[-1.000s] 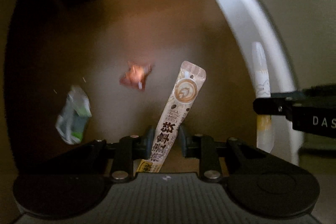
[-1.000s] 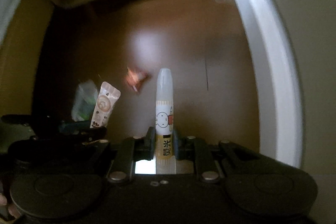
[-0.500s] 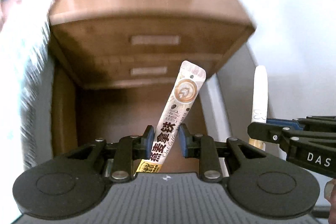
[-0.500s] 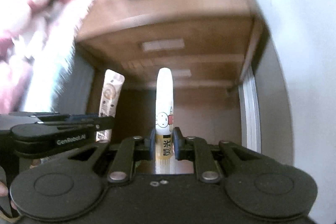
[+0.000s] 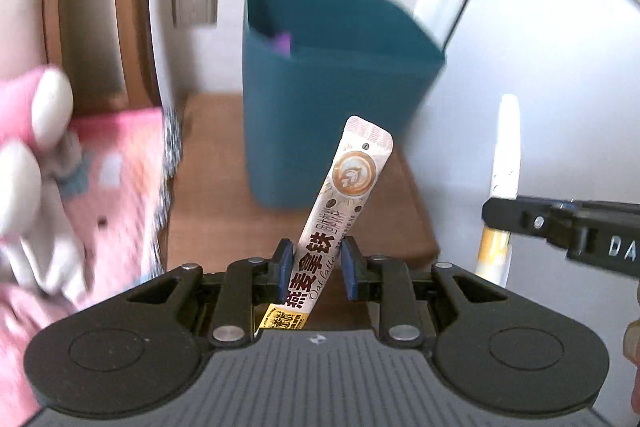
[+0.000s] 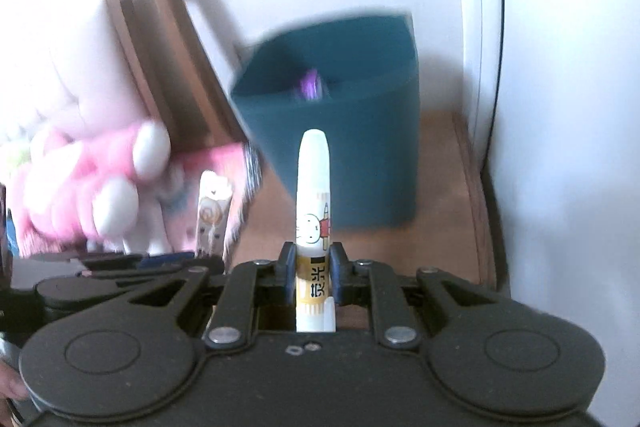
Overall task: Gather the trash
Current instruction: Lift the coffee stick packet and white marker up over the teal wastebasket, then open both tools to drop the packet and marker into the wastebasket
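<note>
At the far left, one pink and white plush toy [image 5: 36, 155] is lying blurred beside the wooden nightstand [image 5: 216, 211]. The left tool [image 5: 316, 267] is pinching one oat latte sachet [image 5: 340, 211] near its lower end, the sachet leaning up to the right. One teal bin [image 5: 320, 99] is standing toward the back edge of the nightstand top, one purple scrap [image 5: 283, 43] showing inside it. To the right, the right tool [image 6: 313, 267] is clamping one white glue stick [image 6: 313, 187] upright, with the bin just beyond its tip. Both items are hanging in the air in front of the bin.
</note>
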